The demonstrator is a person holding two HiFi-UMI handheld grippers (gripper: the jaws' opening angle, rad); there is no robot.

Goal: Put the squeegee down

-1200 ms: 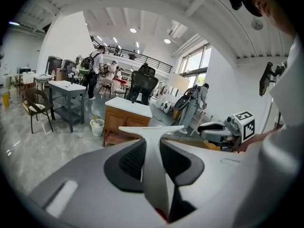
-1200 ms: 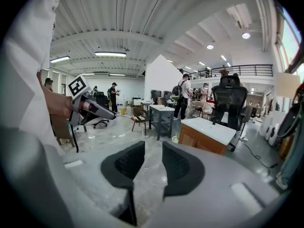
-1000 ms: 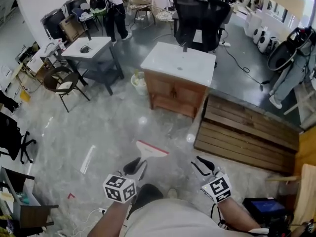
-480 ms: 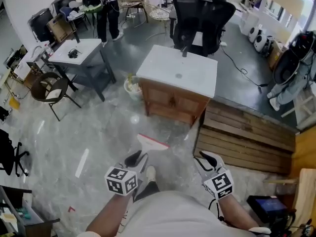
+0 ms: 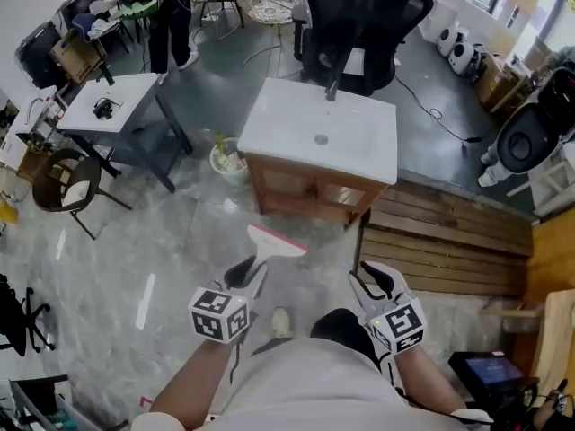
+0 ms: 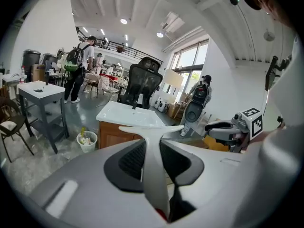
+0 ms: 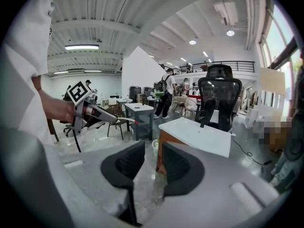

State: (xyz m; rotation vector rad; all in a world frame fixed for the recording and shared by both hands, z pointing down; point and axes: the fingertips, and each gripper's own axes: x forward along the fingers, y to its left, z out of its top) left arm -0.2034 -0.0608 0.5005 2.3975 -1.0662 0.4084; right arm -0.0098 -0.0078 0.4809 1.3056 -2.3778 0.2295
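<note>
a: why is the squeegee point(image 5: 275, 241) held out front?
b: the left gripper point(image 5: 249, 277) is clamped on its handle, blade forward, in mid-air short of the sink point(image 5: 359, 142), probably where it goes. the right gripper point(image 5: 372, 283) is slightly apart and empty.
a: anything hidden?
b: most of the handle, inside the jaws.

I'm looking at open marble floor point(image 5: 171, 250) running ahead and to the left. Straight ahead a wooden vanity cabinet point(image 5: 305, 187) is blocking the way, its white sink top point(image 5: 355, 142) lying bare except for the dark faucet point(image 5: 333, 86) at the back edge. A small bin point(image 5: 226, 162) is sitting just beside its left side. A slatted wooden platform point(image 5: 449, 241) is taking up the floor to the right, while a grey table point(image 5: 108, 106) and a brown chair point(image 5: 58, 182) are standing well off left.
</note>
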